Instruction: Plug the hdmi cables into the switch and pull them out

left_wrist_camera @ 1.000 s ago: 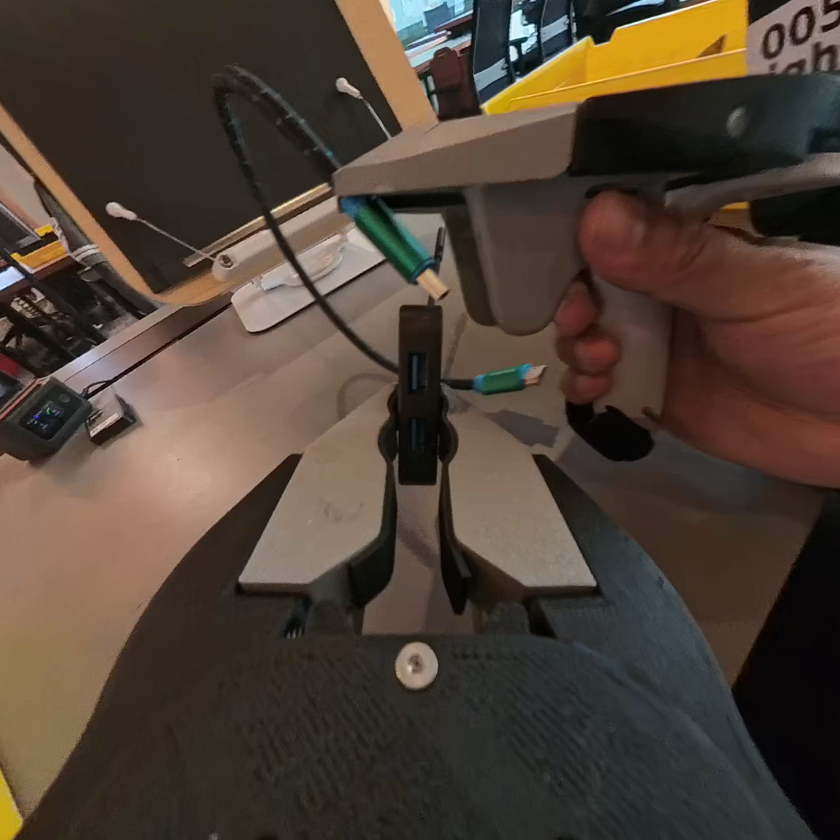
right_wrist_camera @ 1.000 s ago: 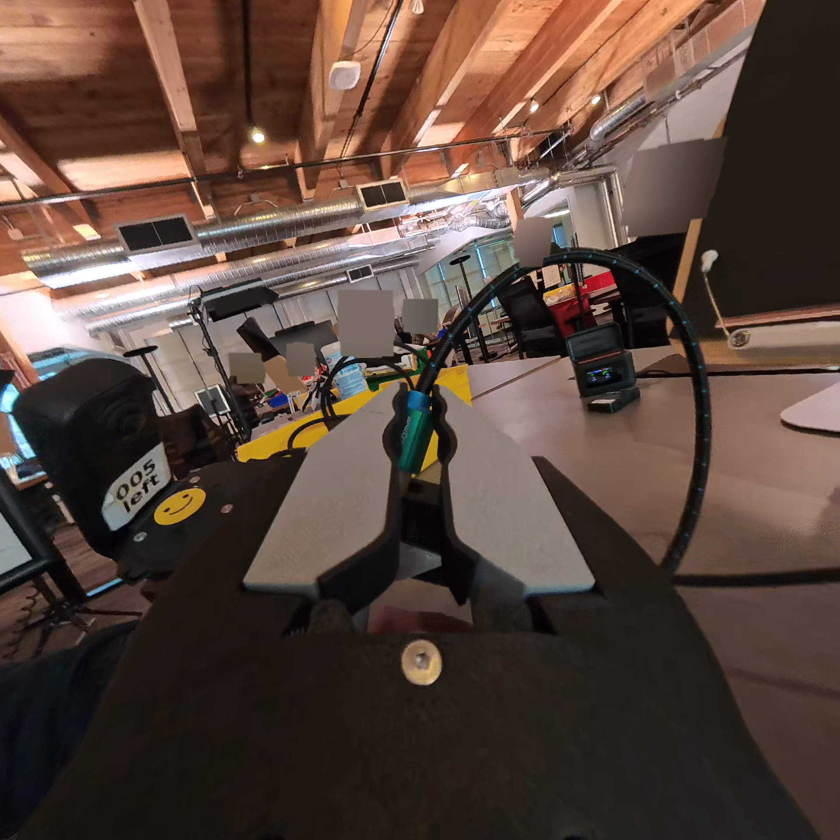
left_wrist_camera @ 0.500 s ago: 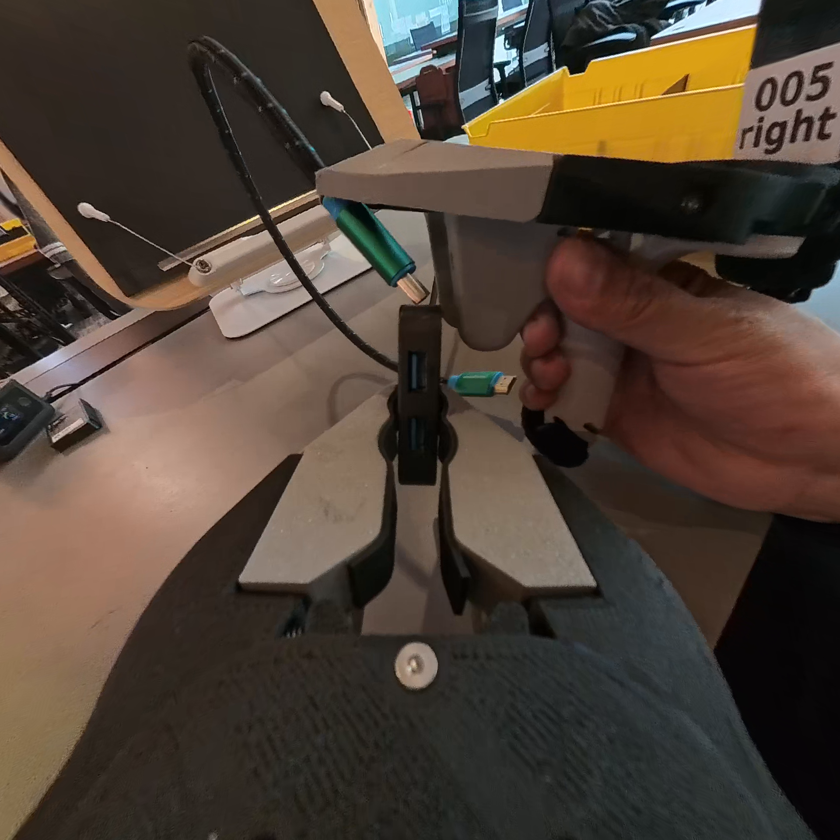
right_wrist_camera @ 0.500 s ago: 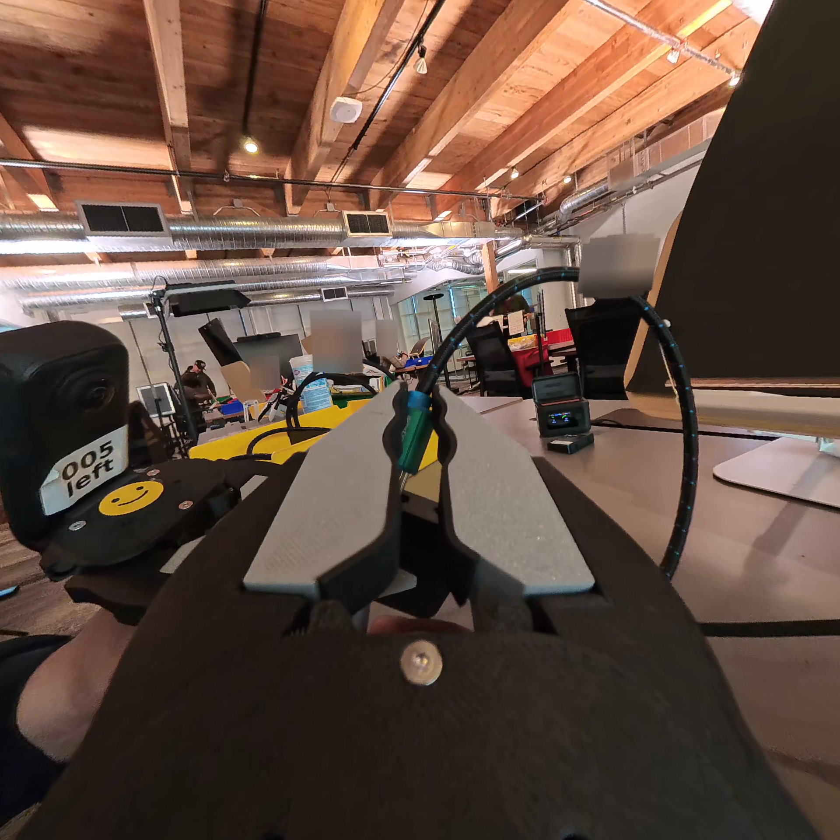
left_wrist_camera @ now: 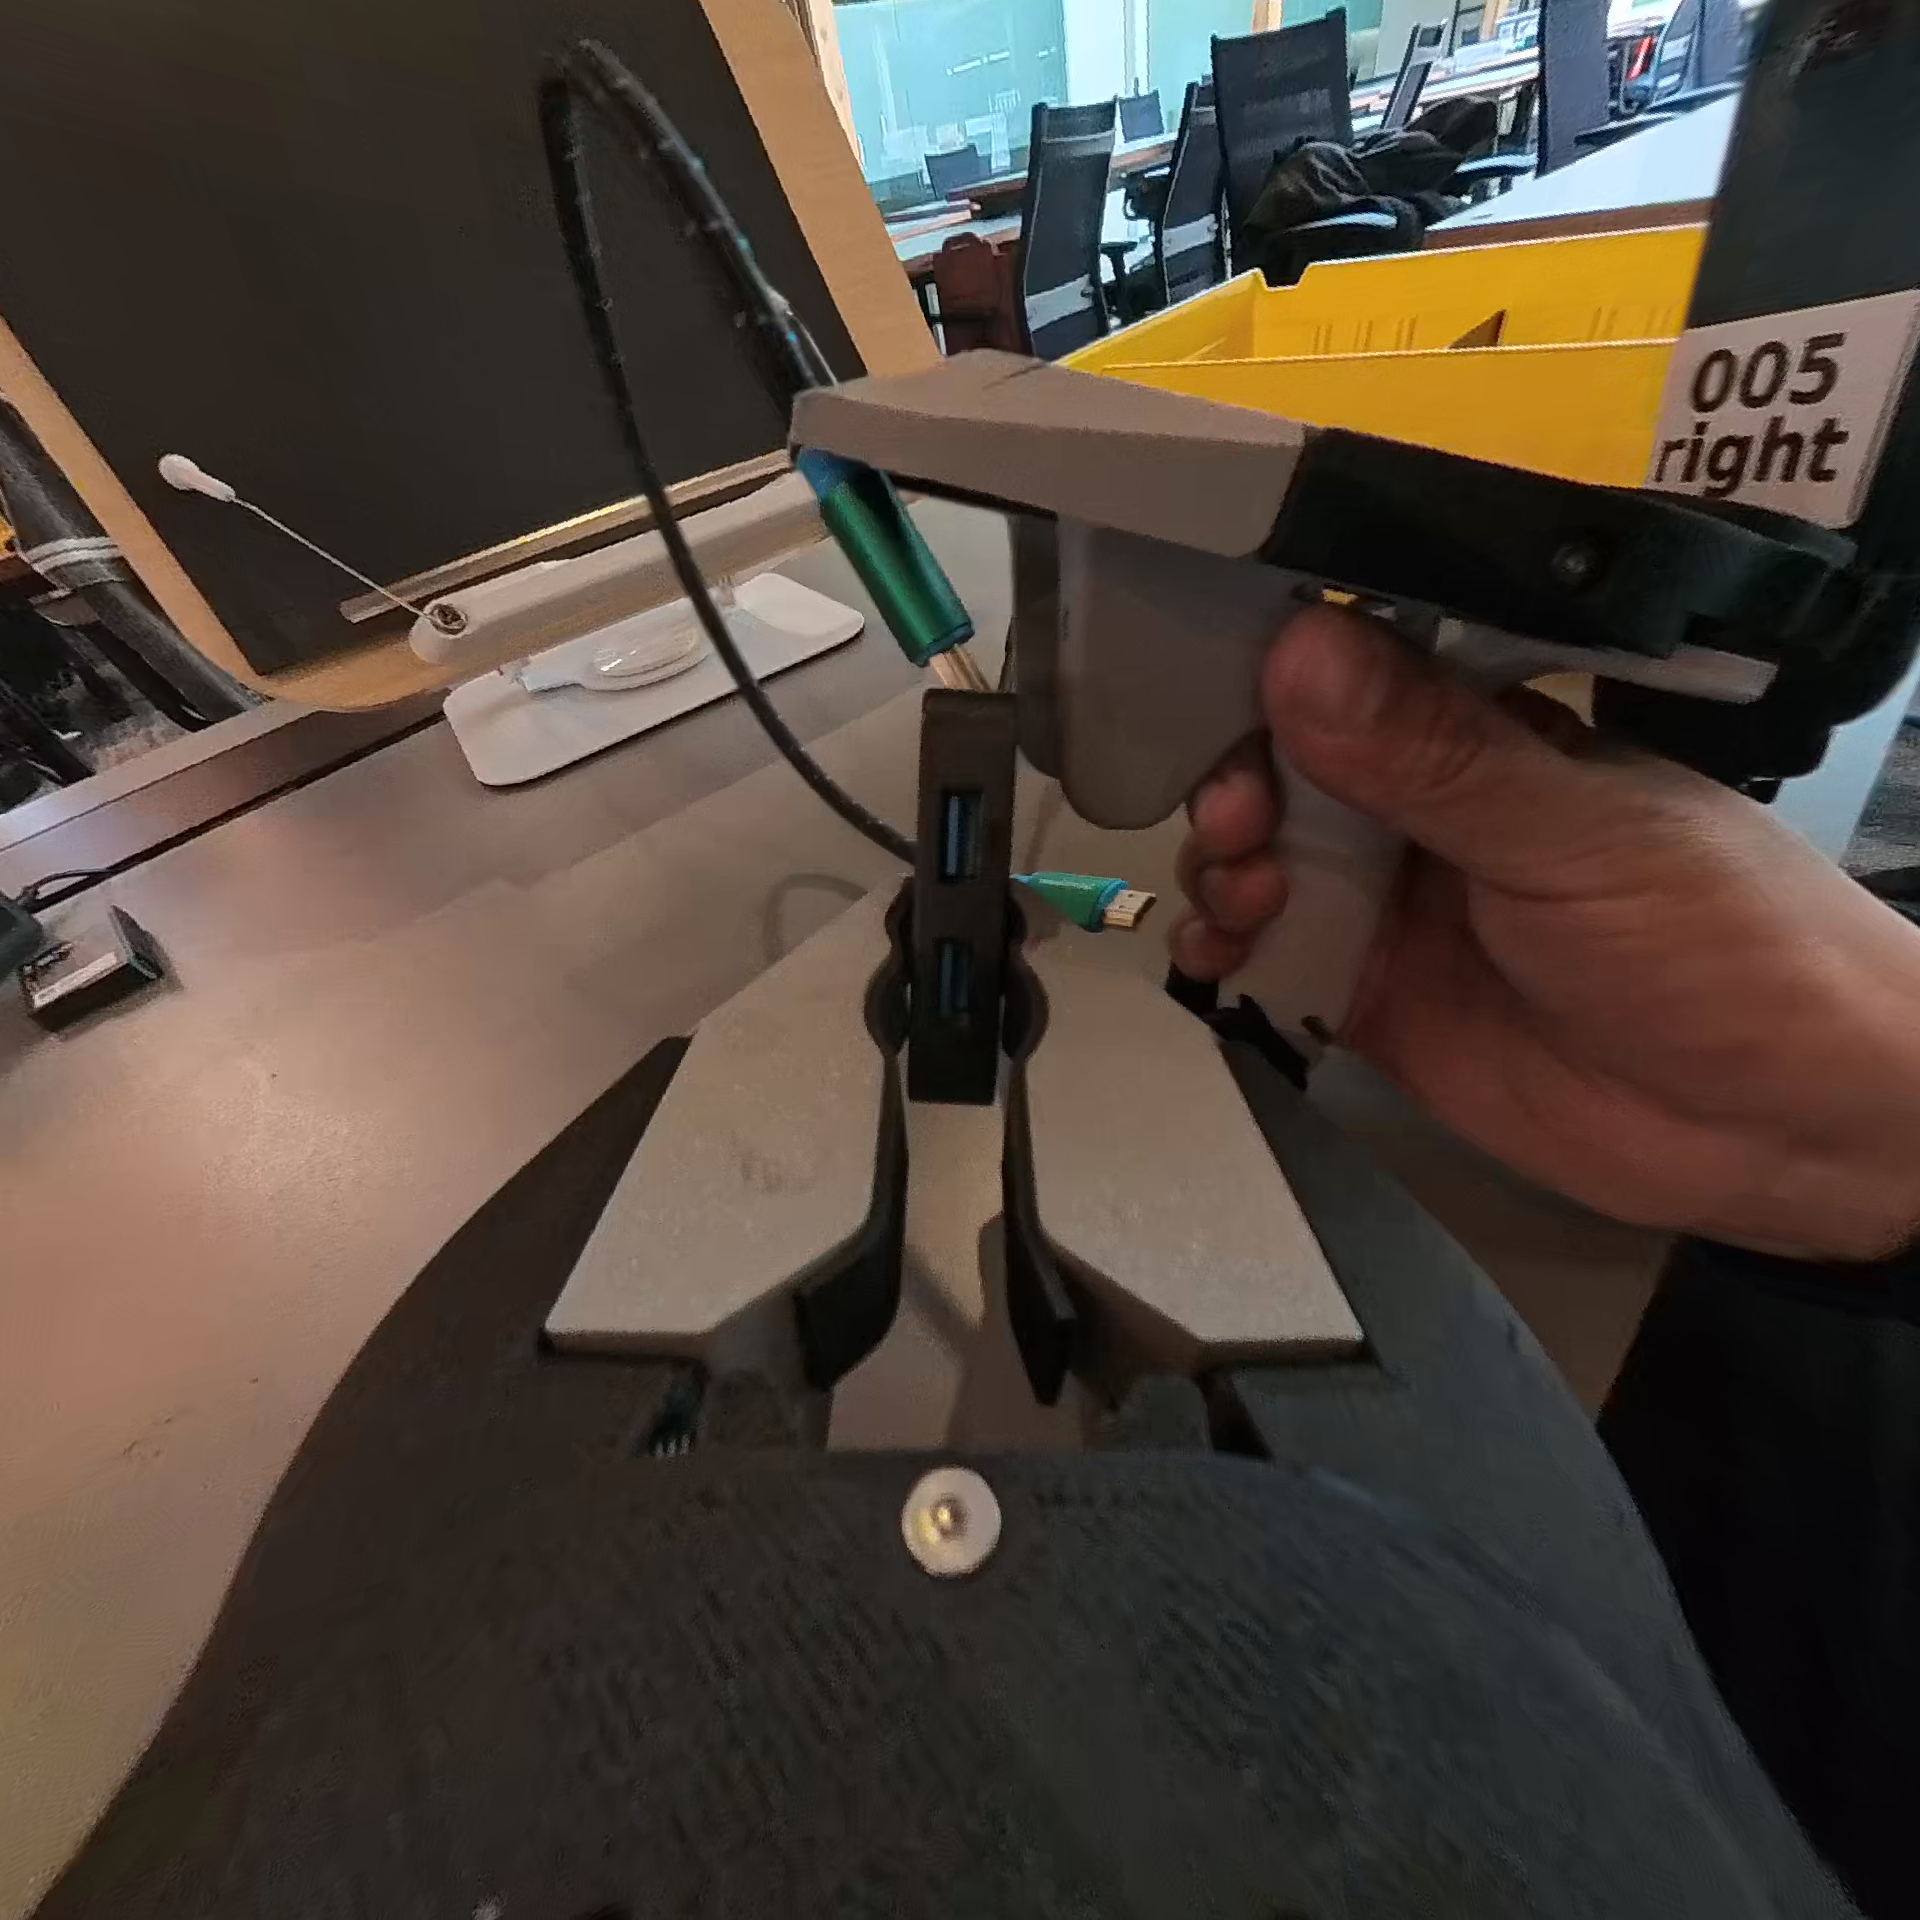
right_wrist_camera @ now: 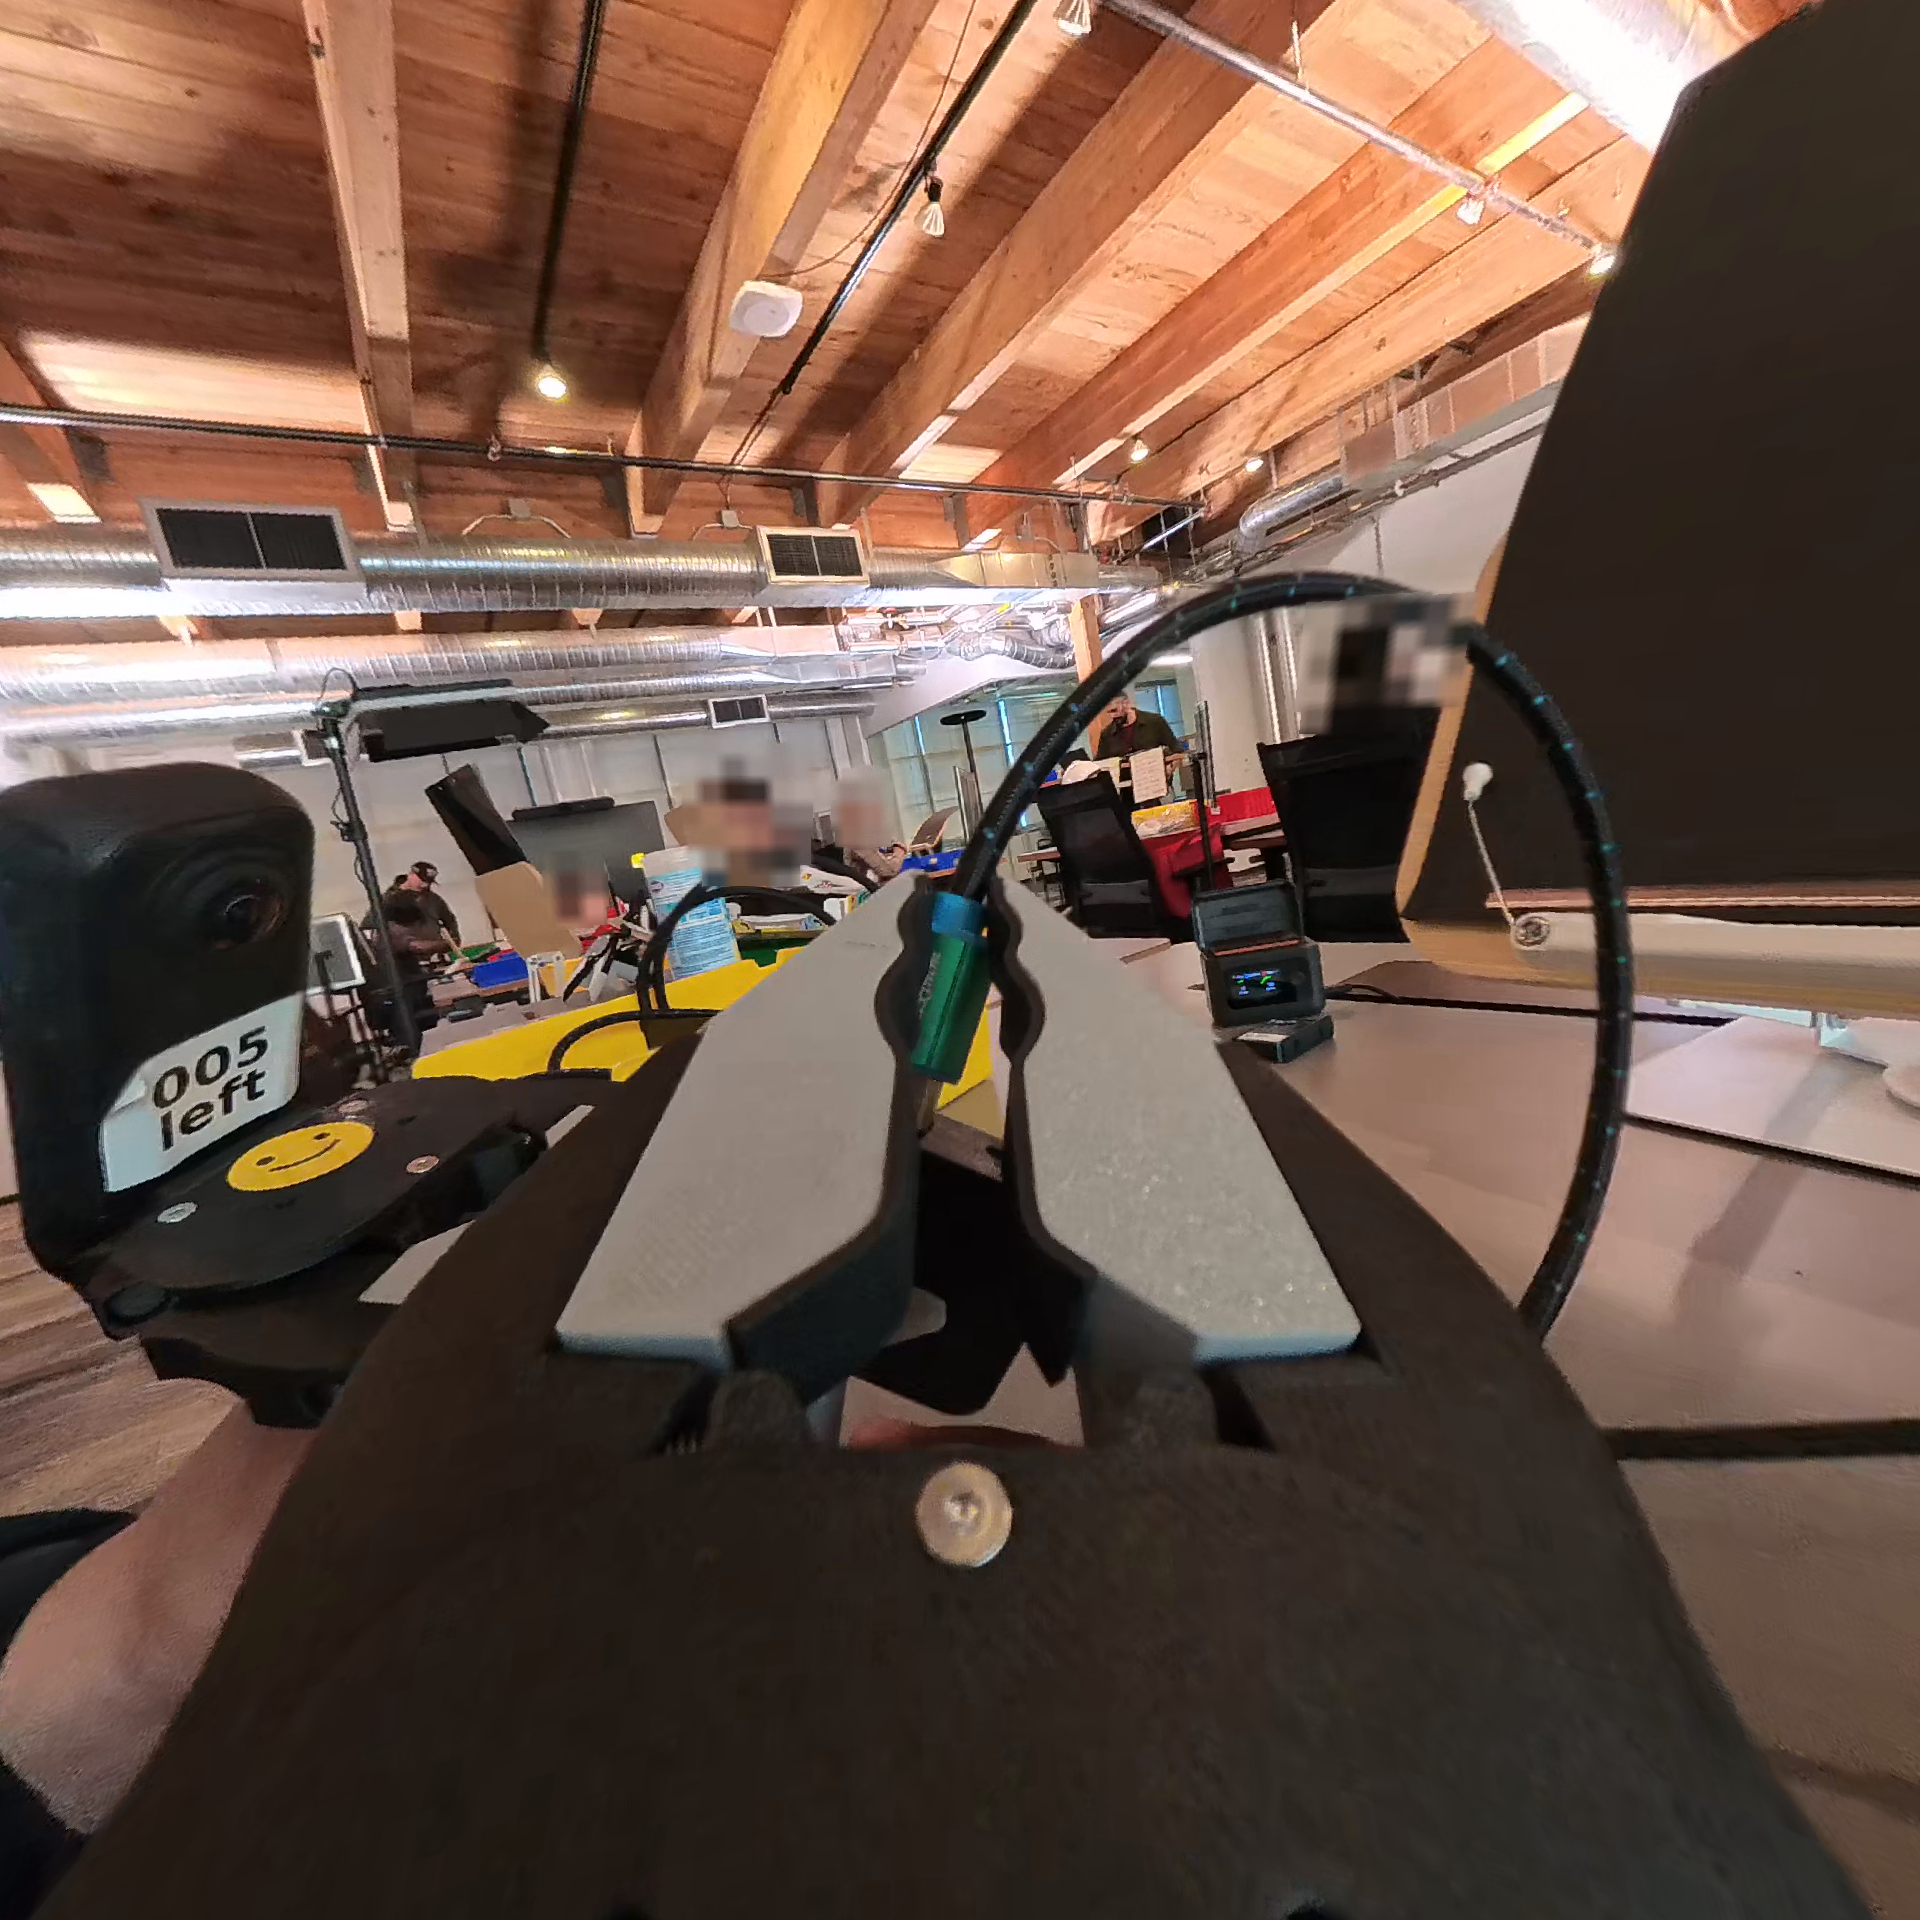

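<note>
My left gripper (left_wrist_camera: 956, 966) is shut on a black switch (left_wrist_camera: 961, 894) held upright, two blue ports facing me. My right gripper (right_wrist_camera: 951, 935), also seen from the side in the left wrist view (left_wrist_camera: 821, 447), is shut on a green HDMI plug (right_wrist_camera: 948, 1003). In the left wrist view the green plug (left_wrist_camera: 894, 571) points down with its gold tip right at the switch's top end. Its black braided cable (left_wrist_camera: 665, 436) loops up and back down behind the switch. A second teal HDMI plug (left_wrist_camera: 1081, 902) lies on the table behind the switch.
A yellow bin (left_wrist_camera: 1403, 364) stands at the back right. A dark board on a white stand (left_wrist_camera: 644, 686) is at the back left. A small black device (right_wrist_camera: 1257, 971) and a box (left_wrist_camera: 83, 971) sit on the brown table (left_wrist_camera: 312, 1091). The left gripper's camera (right_wrist_camera: 156, 935) is at left. Spacing between my two grippers at the tips: around 8 centimetres.
The right gripper has brought the green plug down and closer, so its tip now meets the switch's top end. The left gripper still holds the switch.
</note>
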A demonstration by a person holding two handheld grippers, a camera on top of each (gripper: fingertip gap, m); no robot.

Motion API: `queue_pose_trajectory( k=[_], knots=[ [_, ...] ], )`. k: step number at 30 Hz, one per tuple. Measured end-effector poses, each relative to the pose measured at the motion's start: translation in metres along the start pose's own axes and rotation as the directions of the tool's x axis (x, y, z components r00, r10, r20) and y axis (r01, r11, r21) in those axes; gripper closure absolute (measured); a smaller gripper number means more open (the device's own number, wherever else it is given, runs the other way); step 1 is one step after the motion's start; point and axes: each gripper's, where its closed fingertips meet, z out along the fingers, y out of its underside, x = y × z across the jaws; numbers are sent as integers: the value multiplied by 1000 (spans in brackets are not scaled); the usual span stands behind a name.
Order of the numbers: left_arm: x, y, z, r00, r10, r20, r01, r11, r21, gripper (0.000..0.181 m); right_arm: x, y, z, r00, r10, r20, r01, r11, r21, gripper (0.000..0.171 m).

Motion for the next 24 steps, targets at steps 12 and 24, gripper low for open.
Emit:
queue_pose_trajectory(
  k=[12,24],
  knots=[
    [-19,-4,-7,994,-48,94,45,998,42,171,-1,-9,-8,998,59,38,-60,998,13,163],
    [-5,-5,-4,999,-2,32,1,999,40,171,-6,-12,-9,998,-16,62,16,1000,-1,163]
  ],
)
